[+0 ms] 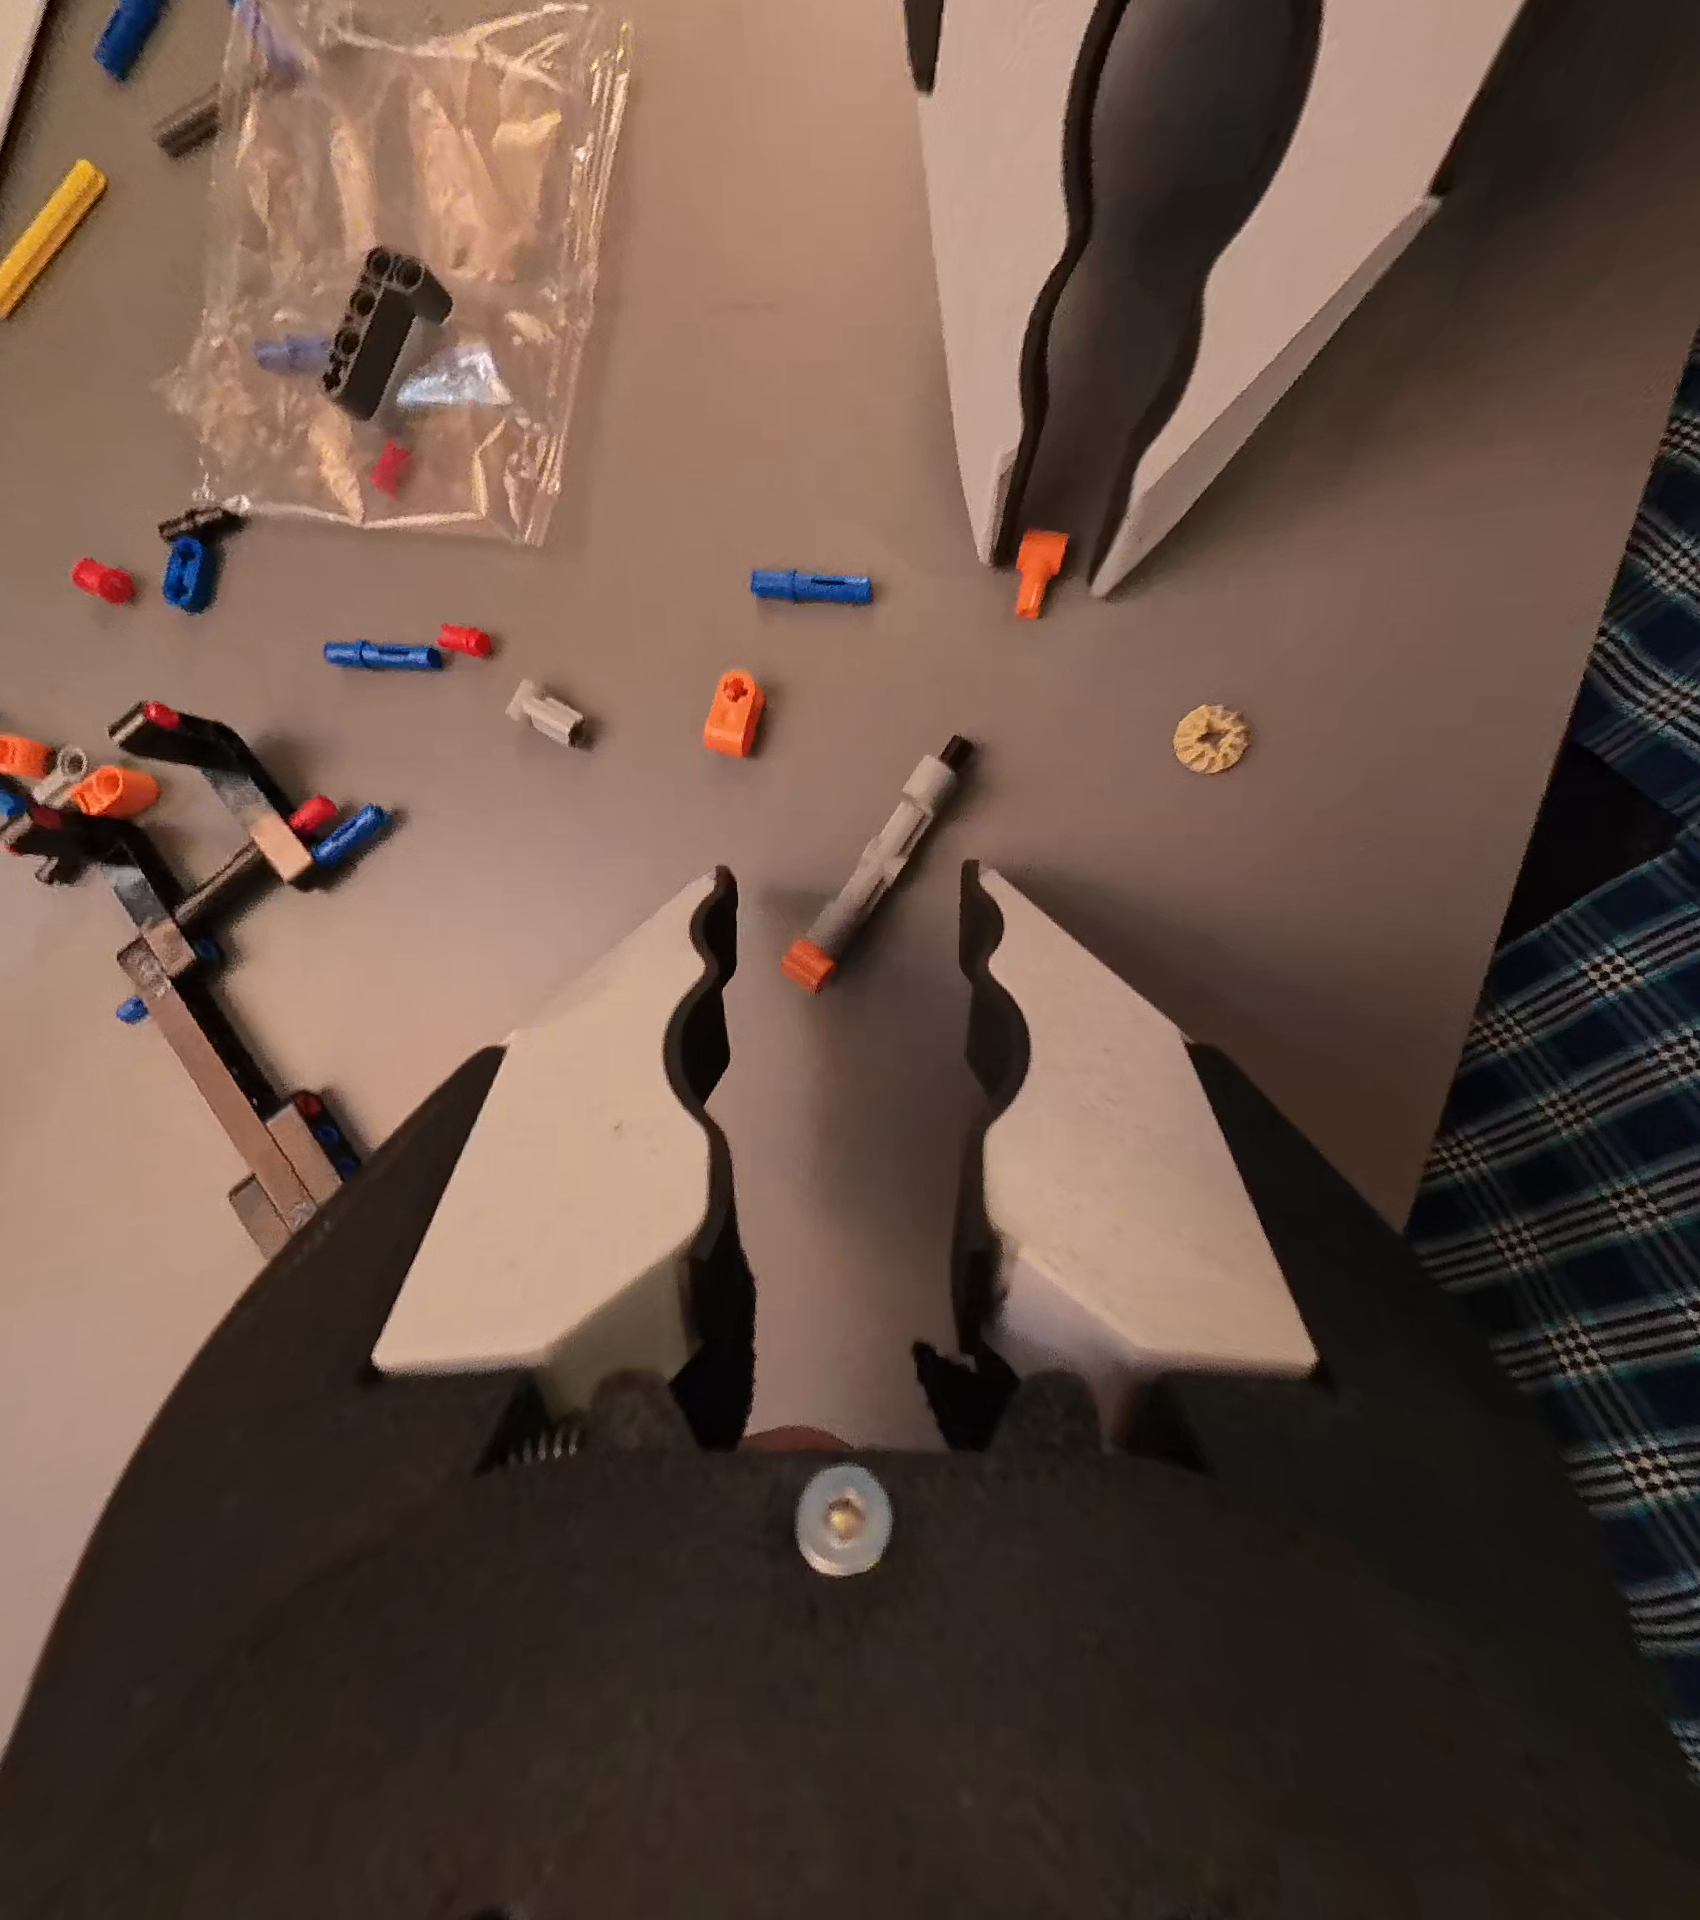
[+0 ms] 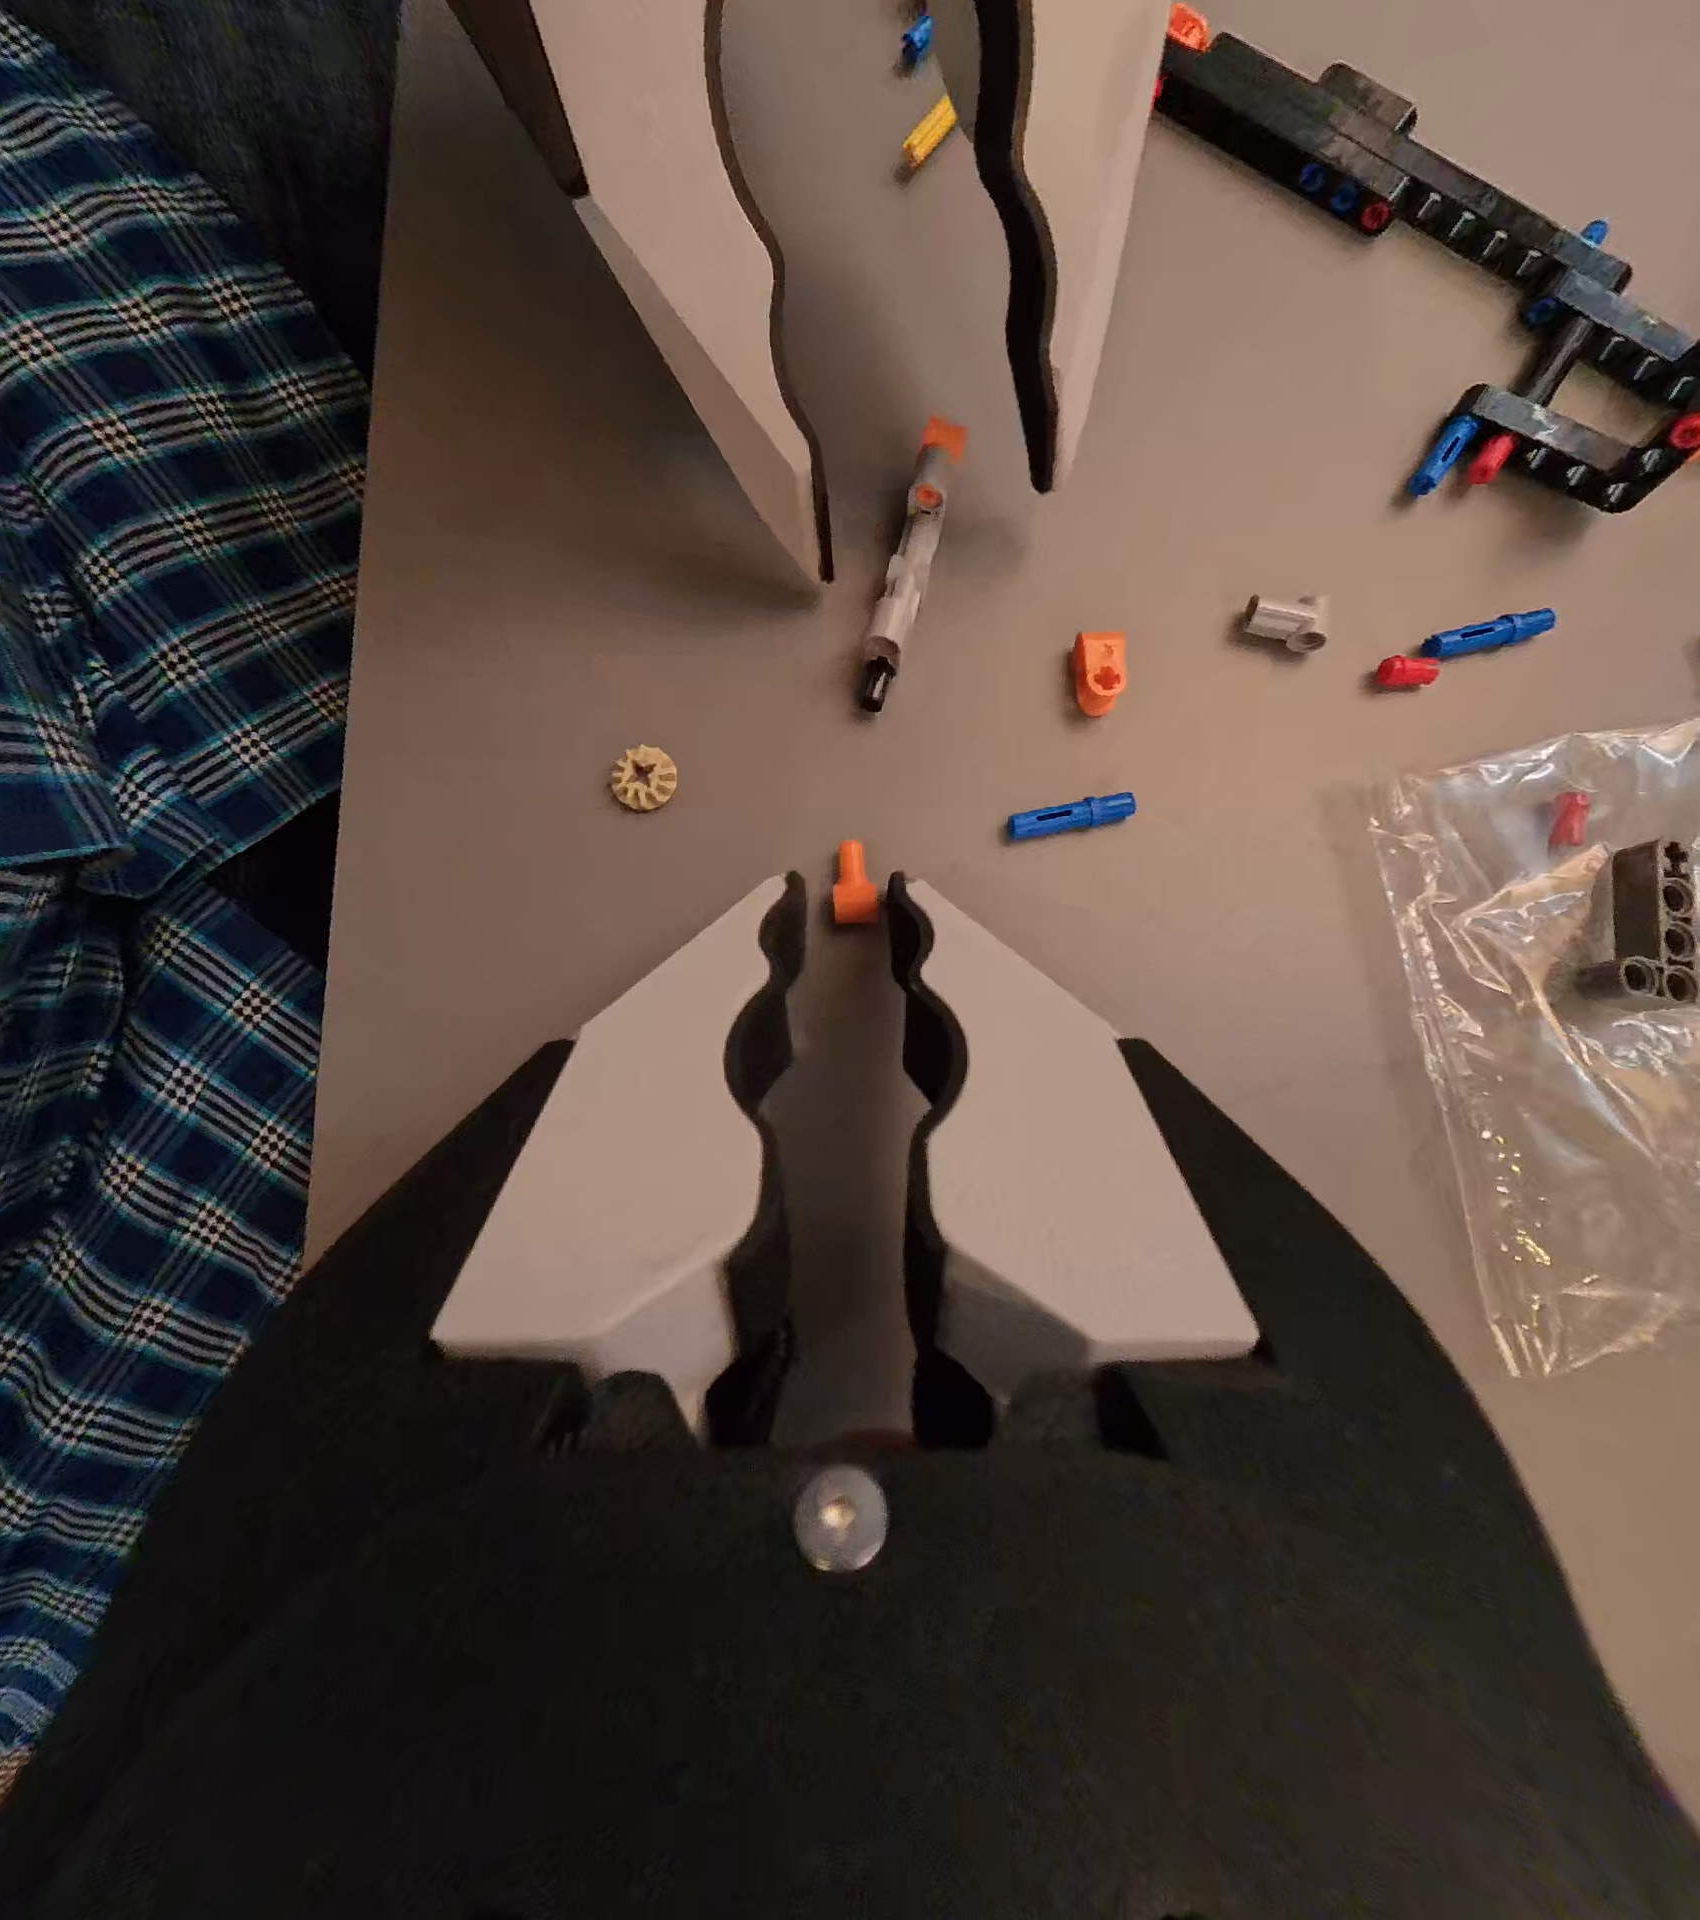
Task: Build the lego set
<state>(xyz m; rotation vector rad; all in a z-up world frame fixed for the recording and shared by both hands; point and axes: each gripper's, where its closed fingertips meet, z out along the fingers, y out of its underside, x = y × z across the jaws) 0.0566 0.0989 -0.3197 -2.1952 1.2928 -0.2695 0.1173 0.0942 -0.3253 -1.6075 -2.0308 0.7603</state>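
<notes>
Only the left wrist view is showing the yellow axle (image 1: pixel 44 237) lying in full at the upper left of the frame, beside a pale strip at the table's edge; the right wrist view is catching just a bit of it behind the other tool. In the left wrist view, the half-built black frame (image 1: pixel 191 935) is lying at the left, studded with red and blue pins, and the clear plastic bag (image 1: pixel 410 270) with a black beam inside is sitting above it. At centre, the left gripper (image 1: pixel 846 883) is standing wide apart, its jaws flanking (not touching) a grey shaft piece with an orange cap (image 1: pixel 877 862). Above it, the right gripper (image 1: pixel 1041 566) is nipping a small orange pin (image 1: pixel 1038 569) at its tips.

The right wrist view is showing that pin (image 2: pixel 851 883) against the right pad, though whether the left pad is touching cannot be told.

The surface is a plain grey table (image 1: pixel 825 364), dimly lit, with plaid fabric (image 2: pixel 77 520) along one side.

Scattered between the tools are lying a tan gear (image 2: pixel 643 777), an orange connector (image 2: pixel 1098 673) and a blue pin (image 2: pixel 1069 816).
</notes>
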